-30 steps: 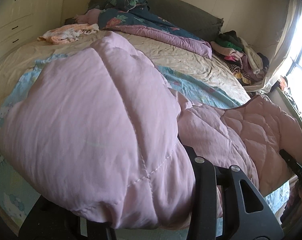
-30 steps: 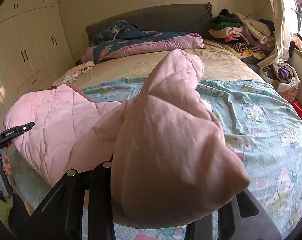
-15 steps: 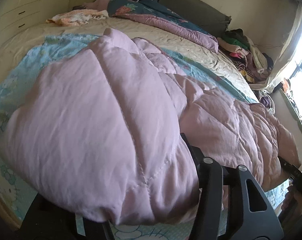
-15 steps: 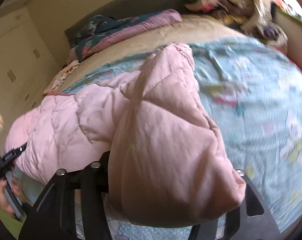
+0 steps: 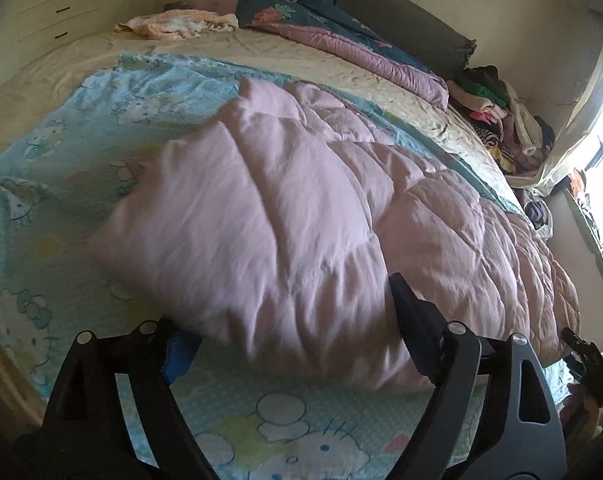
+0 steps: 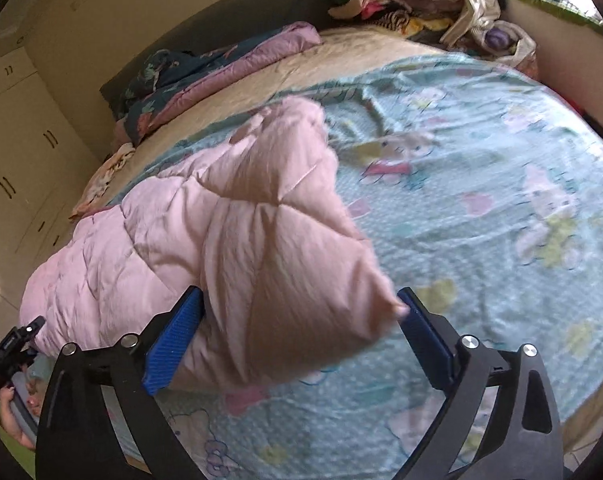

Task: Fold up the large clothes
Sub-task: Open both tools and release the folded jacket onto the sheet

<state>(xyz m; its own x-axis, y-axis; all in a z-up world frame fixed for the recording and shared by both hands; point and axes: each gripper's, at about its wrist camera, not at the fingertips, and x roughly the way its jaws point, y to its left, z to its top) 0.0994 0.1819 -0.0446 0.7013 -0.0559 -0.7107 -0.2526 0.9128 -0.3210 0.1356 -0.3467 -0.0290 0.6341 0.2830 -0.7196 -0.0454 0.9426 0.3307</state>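
Cartoon-print bedsheet under pink quilt; left gripper and right gripper both spread wide, quilt between fingers.

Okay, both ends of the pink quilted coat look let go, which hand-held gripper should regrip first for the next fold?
Probably right: the right hand-held gripper stands open with a corner of the pink quilted coat between its fingers. The left hand-held gripper, also open, faces a bulkier end.

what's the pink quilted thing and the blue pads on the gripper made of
Pink quilted garment: looks like thin matte woven fabric over soft filling, given its stitched puffy diamond panels and fine wrinkles. Blue finger pads: probably textured rubber or plastic, given the fine ribbed surface.
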